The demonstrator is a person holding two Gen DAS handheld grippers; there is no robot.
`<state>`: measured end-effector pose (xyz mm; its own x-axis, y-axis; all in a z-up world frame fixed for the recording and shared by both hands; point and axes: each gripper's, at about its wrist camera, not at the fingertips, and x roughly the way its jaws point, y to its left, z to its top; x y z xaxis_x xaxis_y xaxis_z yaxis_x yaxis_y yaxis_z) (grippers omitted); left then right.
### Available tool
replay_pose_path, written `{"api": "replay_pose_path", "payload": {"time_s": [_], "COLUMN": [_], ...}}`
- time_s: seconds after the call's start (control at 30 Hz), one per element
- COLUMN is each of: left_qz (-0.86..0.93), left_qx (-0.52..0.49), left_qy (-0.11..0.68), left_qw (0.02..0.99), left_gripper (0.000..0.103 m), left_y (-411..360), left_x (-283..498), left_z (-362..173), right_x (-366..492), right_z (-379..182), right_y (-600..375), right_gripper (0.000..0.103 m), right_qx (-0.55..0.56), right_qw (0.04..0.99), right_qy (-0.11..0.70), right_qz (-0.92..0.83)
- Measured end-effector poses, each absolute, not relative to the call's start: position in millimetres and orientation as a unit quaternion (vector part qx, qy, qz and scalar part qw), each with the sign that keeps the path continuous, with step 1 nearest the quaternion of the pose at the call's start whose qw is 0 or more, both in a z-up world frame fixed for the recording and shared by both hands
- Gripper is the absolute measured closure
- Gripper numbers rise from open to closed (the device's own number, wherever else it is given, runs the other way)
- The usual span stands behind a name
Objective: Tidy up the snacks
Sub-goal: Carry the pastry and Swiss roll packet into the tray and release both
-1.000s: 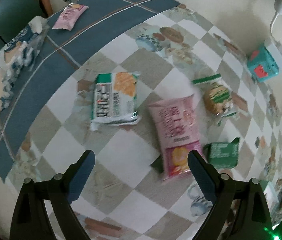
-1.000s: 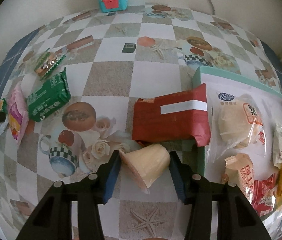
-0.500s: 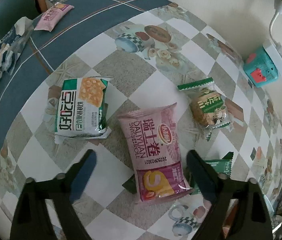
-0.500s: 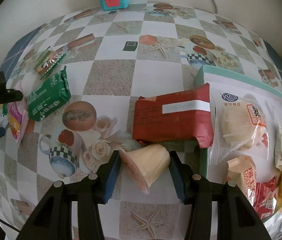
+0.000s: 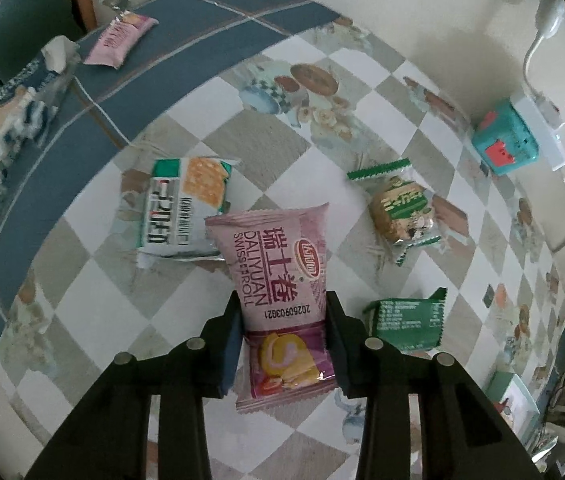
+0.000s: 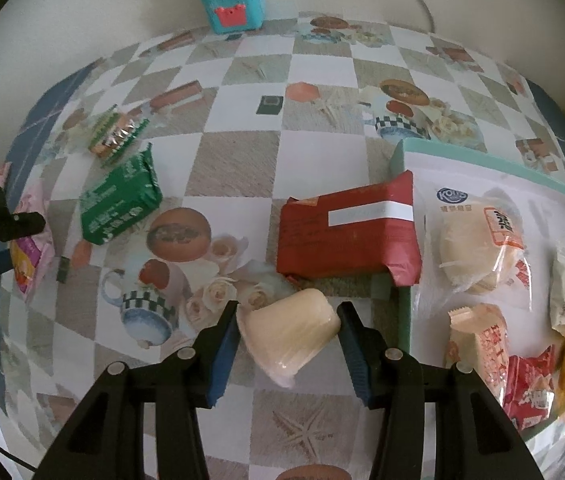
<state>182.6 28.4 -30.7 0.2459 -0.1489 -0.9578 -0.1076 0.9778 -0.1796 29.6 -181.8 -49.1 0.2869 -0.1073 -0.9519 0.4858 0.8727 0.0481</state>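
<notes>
Pink cake packet (image 5: 282, 300) sits clenched in our left gripper (image 5: 282, 320), jaws just closed, its long axis running forward. Our right gripper (image 6: 288, 342) clasps a jelly cup (image 6: 290, 334) just beside the tray (image 6: 490, 158), which we judge nearer this hand.

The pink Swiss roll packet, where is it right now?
In the left wrist view, the pink Swiss roll packet sits clamped in the left gripper, low in the centre, between the cracker packet and the green packet.
</notes>
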Motion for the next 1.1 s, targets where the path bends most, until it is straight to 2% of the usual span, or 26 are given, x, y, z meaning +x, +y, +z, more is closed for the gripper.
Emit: {"api": "replay_pose_path", "payload": {"time_s": [0.57, 1.1], "left_qz": [-0.024, -0.083], "left_qx": [-0.121, -0.094], "left_qy": [0.566, 0.535], "left_qw": [0.815, 0.836], "left_gripper": [0.063, 0.063], "left_y": [43, -5], "left_x": [134, 103], "left_z": [39, 78], "right_x": [1, -29], "right_z": [-8, 46], "right_y": [-194, -228], "right_gripper": [0.054, 0.054], "right_qx": [0.206, 0.226], "right_qw": [0.812, 0.845], "right_qy": [0.515, 0.44], "right_qz": [-0.181, -0.201]}}
